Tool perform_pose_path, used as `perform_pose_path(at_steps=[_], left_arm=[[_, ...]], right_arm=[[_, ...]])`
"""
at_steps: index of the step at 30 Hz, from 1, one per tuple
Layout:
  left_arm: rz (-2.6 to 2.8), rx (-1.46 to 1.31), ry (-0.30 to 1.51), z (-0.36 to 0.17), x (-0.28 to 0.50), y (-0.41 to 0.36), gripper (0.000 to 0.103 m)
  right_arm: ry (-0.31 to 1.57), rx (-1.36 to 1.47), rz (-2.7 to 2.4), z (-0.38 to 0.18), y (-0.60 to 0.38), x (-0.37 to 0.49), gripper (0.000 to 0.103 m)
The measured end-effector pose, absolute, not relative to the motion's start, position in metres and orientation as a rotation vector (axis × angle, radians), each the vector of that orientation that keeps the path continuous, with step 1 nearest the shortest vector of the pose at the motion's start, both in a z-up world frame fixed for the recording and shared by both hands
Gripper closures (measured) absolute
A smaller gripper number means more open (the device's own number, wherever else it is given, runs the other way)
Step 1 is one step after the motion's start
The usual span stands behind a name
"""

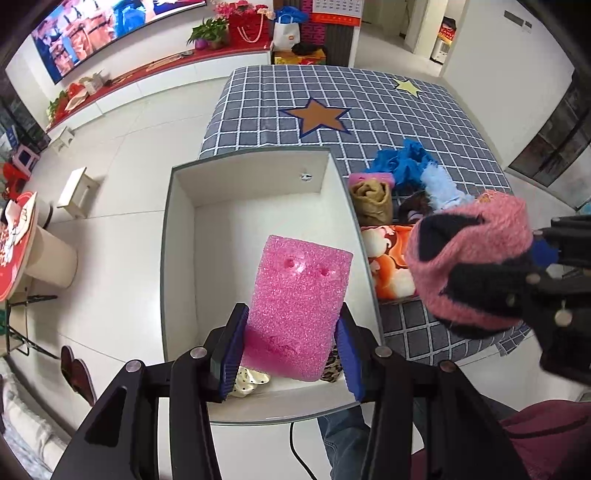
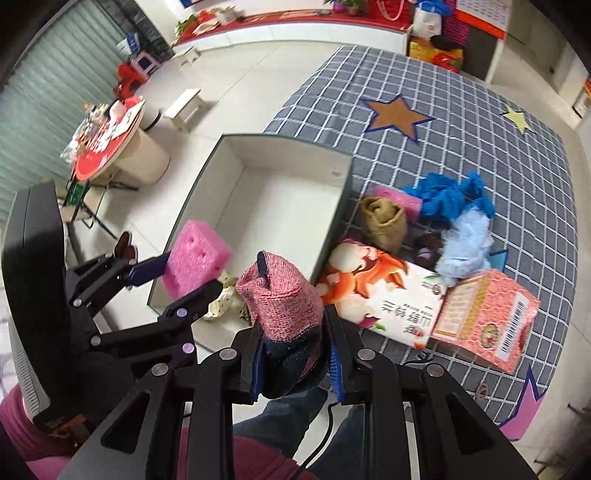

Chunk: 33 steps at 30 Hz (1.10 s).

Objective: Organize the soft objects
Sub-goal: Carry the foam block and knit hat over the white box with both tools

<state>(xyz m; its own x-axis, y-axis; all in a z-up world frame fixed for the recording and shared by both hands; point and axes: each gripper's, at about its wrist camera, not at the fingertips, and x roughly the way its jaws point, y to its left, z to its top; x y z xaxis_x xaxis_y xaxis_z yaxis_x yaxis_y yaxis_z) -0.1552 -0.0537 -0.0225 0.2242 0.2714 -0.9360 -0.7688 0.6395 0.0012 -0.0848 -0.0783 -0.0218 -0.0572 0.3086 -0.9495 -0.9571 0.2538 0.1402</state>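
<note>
Left gripper (image 1: pixel 291 350): jaws clamped on the pink foam block (image 1: pixel 299 295) above the white box (image 1: pixel 177 258). Right gripper (image 2: pixel 295 362): jaws nearly together, clamped on the pink knitted sock (image 2: pixel 284 302).

Cream dotted cloth (image 1: pixel 248 382) and leopard-print cloth (image 1: pixel 331 369): mostly covered by the pink sponge (image 1: pixel 299 306) at 6 o'clock in the left wrist view; extent cannot be told. Right gripper (image 1: pixel 546 258): cut off at 3 o'clock, fingertips buried in the pink-and-black knitted sock (image 1: pixel 469 258). Dark item (image 2: pixel 428 245) between the tan bundle (image 2: pixel 382 221) and the light blue fluff (image 2: pixel 465 247): shadowed, kind unclear. Screen (image 1: pixel 110 29) at 11 o'clock: cropped, picture blurred. Printing on the tissue pack (image 2: pixel 388 299): too small to read.
</note>
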Motion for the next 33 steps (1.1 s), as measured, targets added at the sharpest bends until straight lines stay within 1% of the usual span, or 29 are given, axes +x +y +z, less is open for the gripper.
perform_pose_path(at_steps=[33], left_arm=[[0.768, -0.564, 1.159, -0.033, -0.160, -0.040, 0.053]], right_arm=[[1.230, -0.754, 1.190, -0.035, -0.063, -0.084, 0.074]])
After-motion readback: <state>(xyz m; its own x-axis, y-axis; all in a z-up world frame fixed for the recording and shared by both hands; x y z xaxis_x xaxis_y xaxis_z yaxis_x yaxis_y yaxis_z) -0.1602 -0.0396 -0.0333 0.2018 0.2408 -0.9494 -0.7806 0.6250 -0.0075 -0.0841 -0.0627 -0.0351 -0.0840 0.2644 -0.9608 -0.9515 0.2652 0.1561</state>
